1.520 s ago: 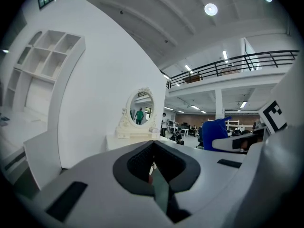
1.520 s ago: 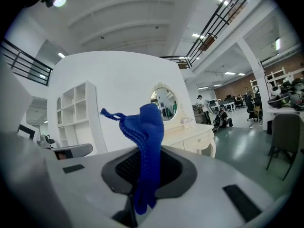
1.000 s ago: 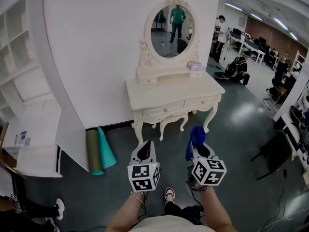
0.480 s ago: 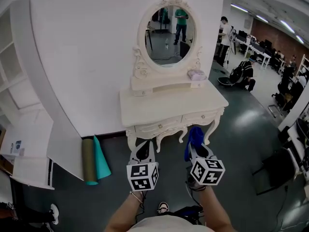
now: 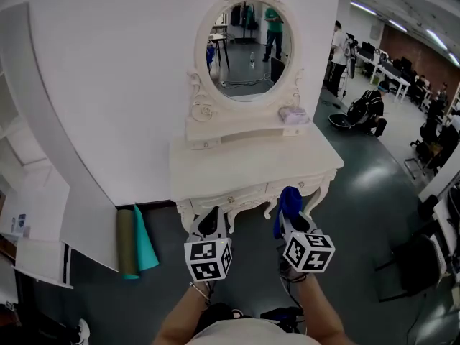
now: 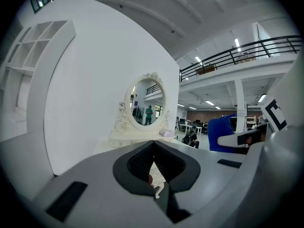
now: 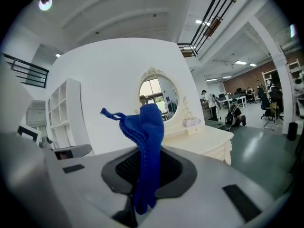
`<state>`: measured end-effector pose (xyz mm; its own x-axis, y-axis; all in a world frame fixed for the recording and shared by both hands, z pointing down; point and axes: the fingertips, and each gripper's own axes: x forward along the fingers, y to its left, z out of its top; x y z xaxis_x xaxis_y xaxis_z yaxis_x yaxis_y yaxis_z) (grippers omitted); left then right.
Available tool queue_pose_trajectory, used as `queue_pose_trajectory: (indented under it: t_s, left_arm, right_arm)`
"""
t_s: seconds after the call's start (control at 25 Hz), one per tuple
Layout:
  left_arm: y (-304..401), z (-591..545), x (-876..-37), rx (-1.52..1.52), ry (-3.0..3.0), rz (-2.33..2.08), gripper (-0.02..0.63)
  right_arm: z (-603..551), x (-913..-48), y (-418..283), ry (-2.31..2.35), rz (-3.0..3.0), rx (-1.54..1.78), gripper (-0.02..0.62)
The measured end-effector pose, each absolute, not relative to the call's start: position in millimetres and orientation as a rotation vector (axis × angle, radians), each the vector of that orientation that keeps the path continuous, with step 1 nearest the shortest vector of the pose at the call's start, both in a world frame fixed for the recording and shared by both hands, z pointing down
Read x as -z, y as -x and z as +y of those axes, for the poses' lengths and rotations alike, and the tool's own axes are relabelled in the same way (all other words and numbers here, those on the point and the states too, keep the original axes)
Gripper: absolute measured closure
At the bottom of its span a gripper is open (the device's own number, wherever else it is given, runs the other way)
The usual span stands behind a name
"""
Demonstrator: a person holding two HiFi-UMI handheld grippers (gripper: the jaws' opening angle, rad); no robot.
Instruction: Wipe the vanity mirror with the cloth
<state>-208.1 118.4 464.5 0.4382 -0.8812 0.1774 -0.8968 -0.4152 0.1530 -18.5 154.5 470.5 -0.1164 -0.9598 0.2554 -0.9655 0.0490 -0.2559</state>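
Note:
An oval vanity mirror (image 5: 249,44) in an ornate cream frame stands on a cream dressing table (image 5: 251,165) against the white wall; it also shows in the left gripper view as the mirror (image 6: 146,108) and in the right gripper view as the mirror (image 7: 158,99). My right gripper (image 5: 290,213) is shut on a blue cloth (image 7: 144,144), which sticks up from its jaws (image 5: 289,204) just short of the table's front edge. My left gripper (image 5: 209,225) is shut with nothing in it, beside the right one and below the table front.
A small pale box (image 5: 293,115) lies on the table's right rear. Rolled green mats (image 5: 134,241) lean at the wall left of the table. White shelving (image 5: 32,192) stands at the left. People and desks fill the room at the right (image 5: 374,99).
The dressing table and mirror have come closer and lower in the head view as I walked toward them. Both grippers kept their pose, the cloth still held.

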Motion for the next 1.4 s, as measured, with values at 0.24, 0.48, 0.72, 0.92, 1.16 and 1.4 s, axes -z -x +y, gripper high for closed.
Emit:
queue_pose_trajectory:
  t_s: [0.24, 0.48, 0.72, 0.92, 1.16, 1.4]
  left_arm:
    - [193, 83, -474, -0.132, -2.458, -1.549, 0.6]
    - [164, 26, -481, -0.12, -2.473, -1.528, 0.6]
    - [135, -52, -481, -0.079, -2.473, -1.523, 0.6]
    - [117, -121, -479, -0.058, -2.452, -1.541, 0.601]
    - [101, -190, -473, -0.054, -2.452, -1.554, 0.601]
    - [106, -239, -478, -0.049, -2.401, -1.584, 0.6]
  right_arm:
    - [120, -483, 7, -2.053, -2.258, -0.602, 0.529]
    - [72, -490, -22, -2.08, -2.24, -0.584, 0.529]
    - [-6, -488, -50, -2.074, -2.237, -0.55, 0.529]
    - [-79, -479, -61, -2.027, -2.273, -0.509, 0.529]
    - [-152, -477, -72, -1.989, -2.29, -0.511, 0.529]
    - [-200, -478, -75, -1.963, -2.288, -0.519, 0.529]
